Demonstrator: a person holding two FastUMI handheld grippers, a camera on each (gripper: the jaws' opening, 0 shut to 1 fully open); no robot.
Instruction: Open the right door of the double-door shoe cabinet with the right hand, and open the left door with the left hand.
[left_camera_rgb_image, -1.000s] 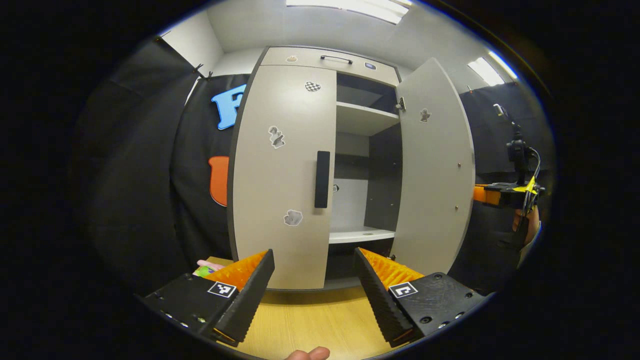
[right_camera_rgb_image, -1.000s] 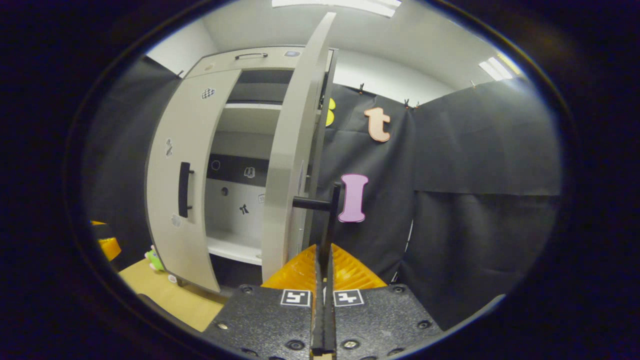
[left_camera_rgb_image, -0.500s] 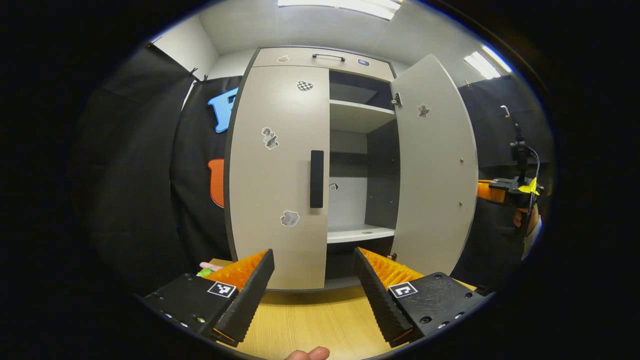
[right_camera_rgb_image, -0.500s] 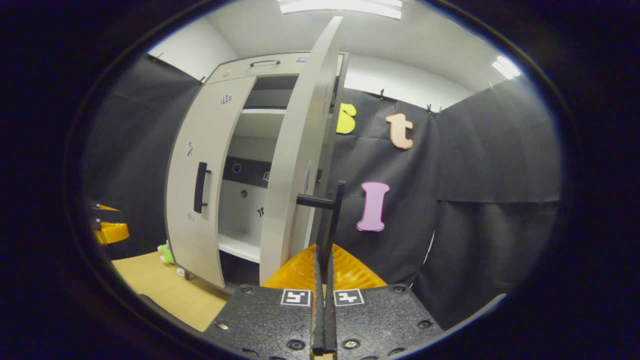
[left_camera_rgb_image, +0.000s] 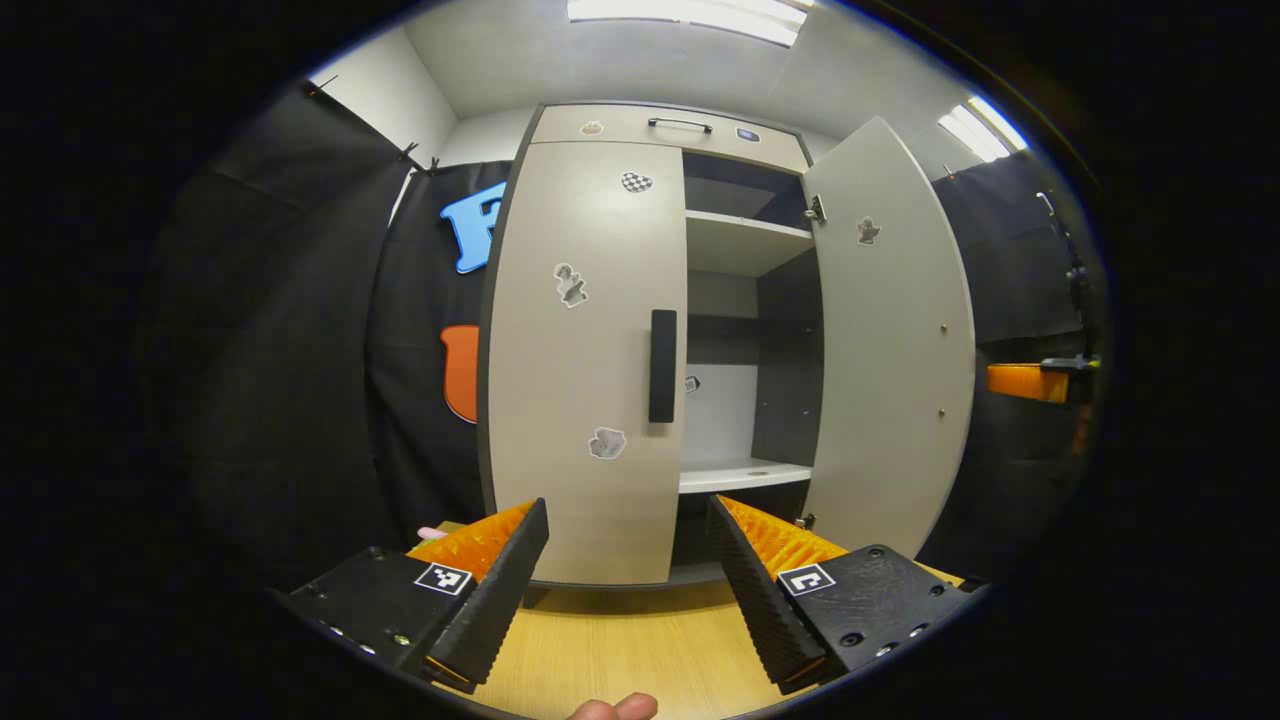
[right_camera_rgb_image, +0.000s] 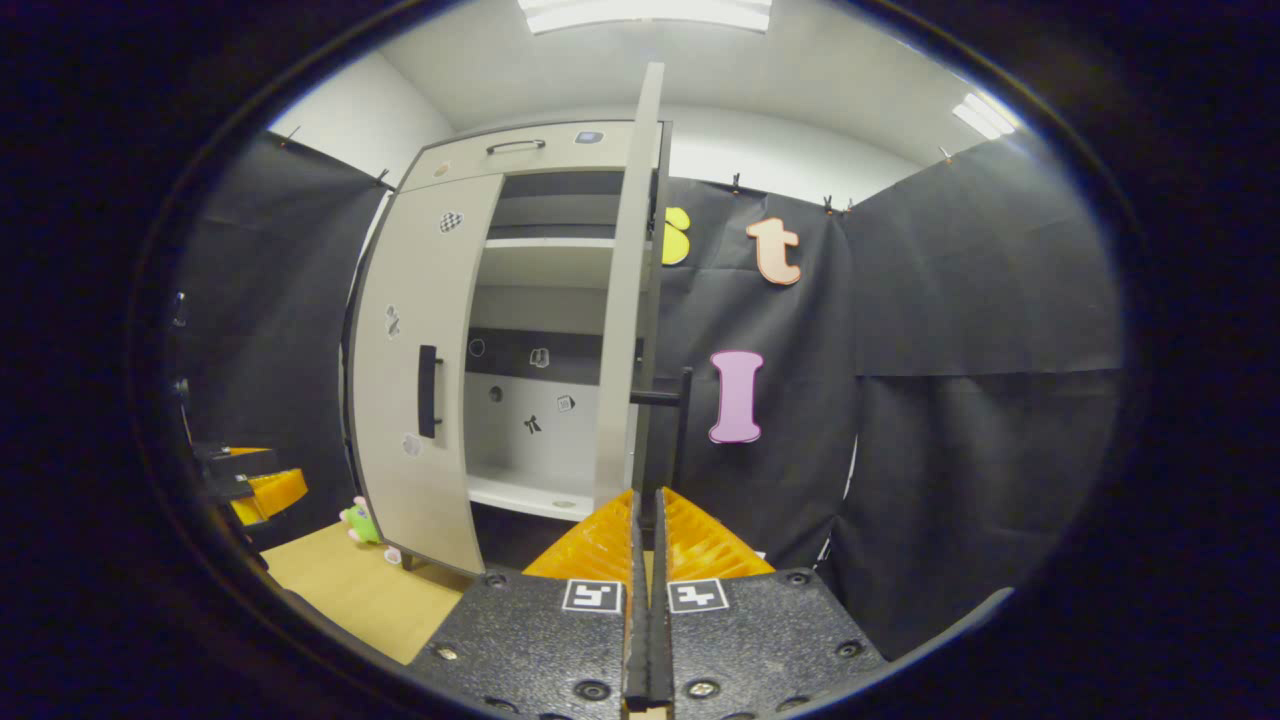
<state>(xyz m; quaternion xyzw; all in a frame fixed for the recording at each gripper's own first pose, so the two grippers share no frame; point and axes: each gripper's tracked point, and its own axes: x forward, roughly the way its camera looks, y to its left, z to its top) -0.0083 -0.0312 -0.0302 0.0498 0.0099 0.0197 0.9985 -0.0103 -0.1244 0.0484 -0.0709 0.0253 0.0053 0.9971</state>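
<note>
As far as these two views allow me to judge, I put the task at about half done: the right door of the tall grey double-door shoe cabinet stands swung wide, while the left door lies flush and closed. In the left gripper view the cabinet occupies the centre of the frame, standing on a light wooden floor, with the opened door angled outward at centre right and the pale shelves exposed between the two panels. My left gripper sits at the bottom centre with its fingers spread wide apart and nothing between them; it is well short of the left door's black vertical bar handle, which I judge to be its remaining target. In the right gripper view my right gripper is at the bottom centre, fingers pressed together with only a hairline gap, and I see nothing held; the right door's black handle stands just above and beyond the tips, apart from them. Small stickers dot the closed door's face, a drawer with a dark handle caps the cabinet, and I see no damage or obstruction. A small green toy lies on the floor at lower left of that view, beside the cabinet's foot.
</note>
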